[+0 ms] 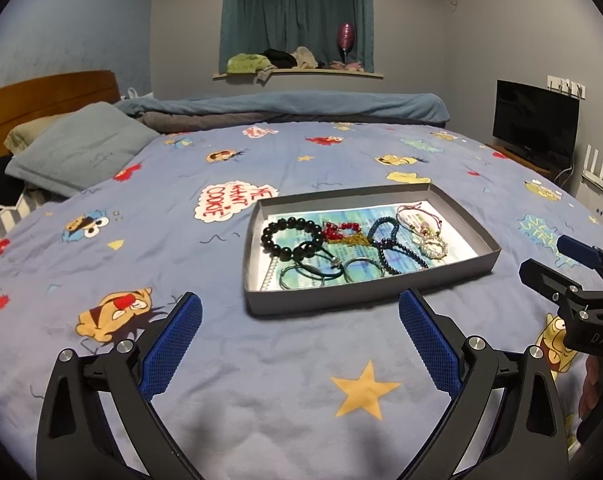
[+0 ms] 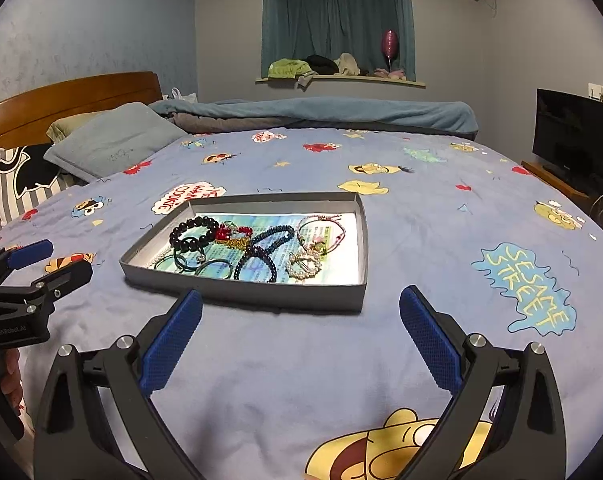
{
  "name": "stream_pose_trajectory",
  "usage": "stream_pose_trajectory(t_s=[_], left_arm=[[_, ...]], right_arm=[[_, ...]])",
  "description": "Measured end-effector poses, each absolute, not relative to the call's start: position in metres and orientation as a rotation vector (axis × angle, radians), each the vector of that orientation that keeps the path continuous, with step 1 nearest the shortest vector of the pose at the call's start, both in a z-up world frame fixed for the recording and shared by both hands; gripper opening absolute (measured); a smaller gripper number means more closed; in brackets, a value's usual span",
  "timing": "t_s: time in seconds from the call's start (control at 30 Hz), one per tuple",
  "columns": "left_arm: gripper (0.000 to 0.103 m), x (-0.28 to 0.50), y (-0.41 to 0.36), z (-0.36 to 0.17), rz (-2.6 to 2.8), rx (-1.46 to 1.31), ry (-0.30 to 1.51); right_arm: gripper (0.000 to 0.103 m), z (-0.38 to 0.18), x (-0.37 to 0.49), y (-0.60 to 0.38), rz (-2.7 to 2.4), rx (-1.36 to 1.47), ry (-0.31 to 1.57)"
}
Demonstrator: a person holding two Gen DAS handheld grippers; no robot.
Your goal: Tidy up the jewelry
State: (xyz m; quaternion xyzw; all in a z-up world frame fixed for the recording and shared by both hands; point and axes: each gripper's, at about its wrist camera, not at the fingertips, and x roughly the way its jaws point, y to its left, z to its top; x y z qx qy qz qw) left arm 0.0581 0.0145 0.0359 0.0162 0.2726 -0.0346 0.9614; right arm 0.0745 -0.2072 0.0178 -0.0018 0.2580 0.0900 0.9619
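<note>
Cartoon bedspread (image 1: 261, 360), grey tray (image 1: 483, 258) holding beaded bracelets (image 1: 289, 238), left tongs (image 1: 299, 316) and right tongs (image 2: 301, 312) both spread apart, empty

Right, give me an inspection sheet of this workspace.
Surface: cartoon-print bedsheet, lightly wrinkled.
Job's things: grey tray flat on the sheet, holding black bead bracelet, red beads, dark blue strand, pearl ring piece, green hoops, overlapping.
Clutter: pillows, rolled blanket.
Grippers: left gripper and right gripper open, empty, short of the tray.
Cables: one by the TV.
Surroundings: curtained window sill with clothes.
</note>
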Motion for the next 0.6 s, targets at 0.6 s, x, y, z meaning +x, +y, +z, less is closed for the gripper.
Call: stream_pose_trajectory(t_s=[0.6], left_arm=[[0.098, 0.0535, 0.0040, 0.0319, -0.095, 0.052, 0.555]], right_arm=[[0.098, 0.0183, 0.0697, -0.2108, 0.179, 0.009, 0.518]])
